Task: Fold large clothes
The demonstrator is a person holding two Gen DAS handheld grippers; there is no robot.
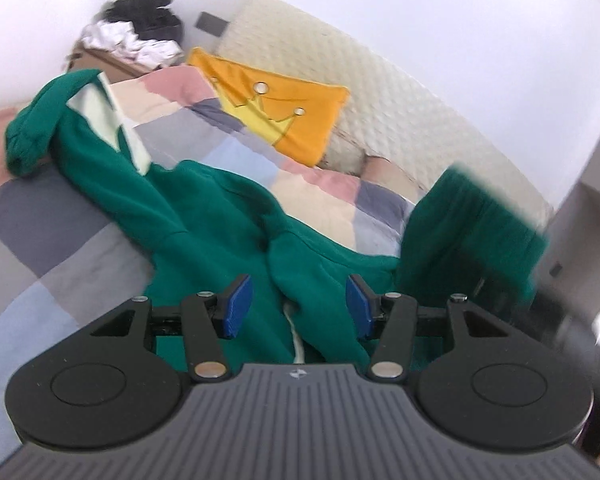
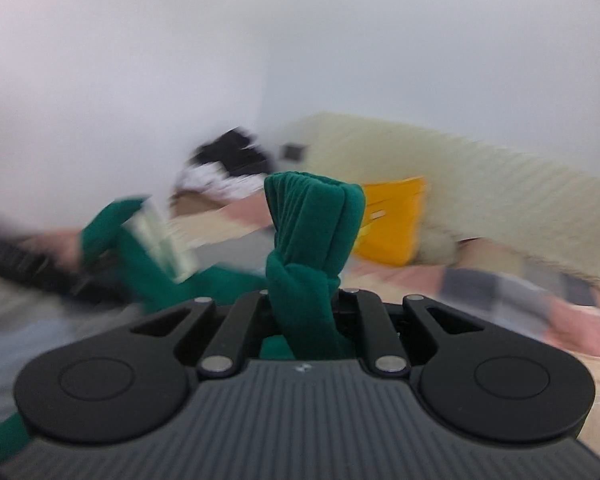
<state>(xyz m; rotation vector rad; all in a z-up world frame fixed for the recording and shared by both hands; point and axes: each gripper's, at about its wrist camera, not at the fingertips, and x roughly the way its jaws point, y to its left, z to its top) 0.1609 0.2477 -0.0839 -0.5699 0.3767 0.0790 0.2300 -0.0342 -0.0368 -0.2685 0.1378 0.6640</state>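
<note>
text: none legible | signs: crown drawing | on: orange cushion

Right wrist view: background smeared w/ motion blur; right gripper pads hidden under green garment. Left wrist view: garment's raised part, right of frame, blurred.

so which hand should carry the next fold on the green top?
Right, probably. The right gripper is already shut on a bunched end of the green top. The left gripper hangs over the cloth with its jaws apart and nothing pinched, so it would need a fresh grasp.
</note>
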